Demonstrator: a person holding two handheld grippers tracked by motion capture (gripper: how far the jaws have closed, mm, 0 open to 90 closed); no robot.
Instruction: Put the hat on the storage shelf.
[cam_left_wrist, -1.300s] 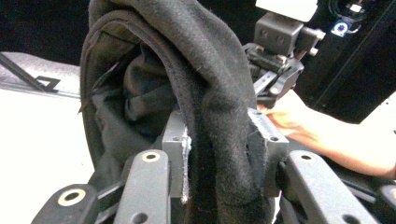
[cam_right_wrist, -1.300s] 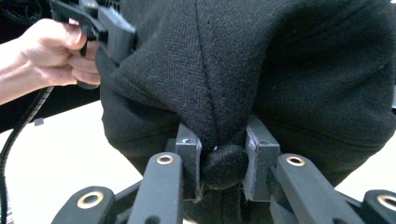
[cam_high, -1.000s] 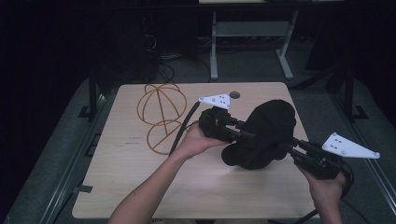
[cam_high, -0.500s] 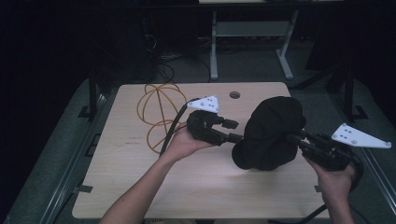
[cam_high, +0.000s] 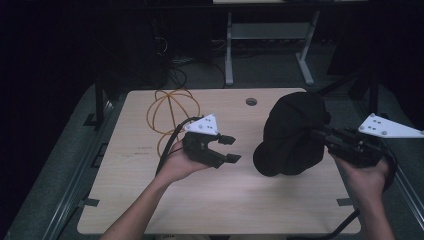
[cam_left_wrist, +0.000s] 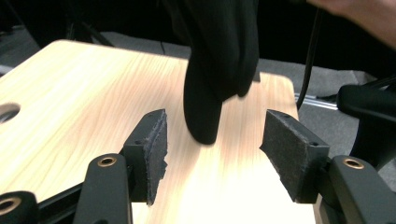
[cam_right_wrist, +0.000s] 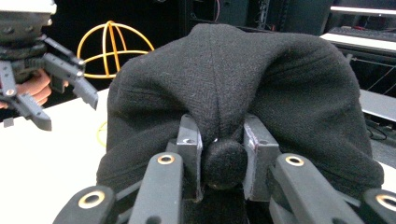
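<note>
Two grippers work above the table (cam_high: 125, 200): the right gripper (cam_right_wrist: 219, 140) clamps a black cap (cam_high: 292, 132) near the right edge; the left gripper (cam_high: 227, 149) gapes empty mid-table, an orange wire ball (cam_high: 172, 112) toward the far edge.

High view: I look forward and down over the whole desk (cam_high: 210, 200) from above. Left tool view: close, low across the wood toward the black cap (cam_left_wrist: 219, 60). Right tool view: pressed against the same cap (cam_right_wrist: 233, 93), facing the left tool (cam_right_wrist: 46, 79). All three views share cap and desk.
</note>
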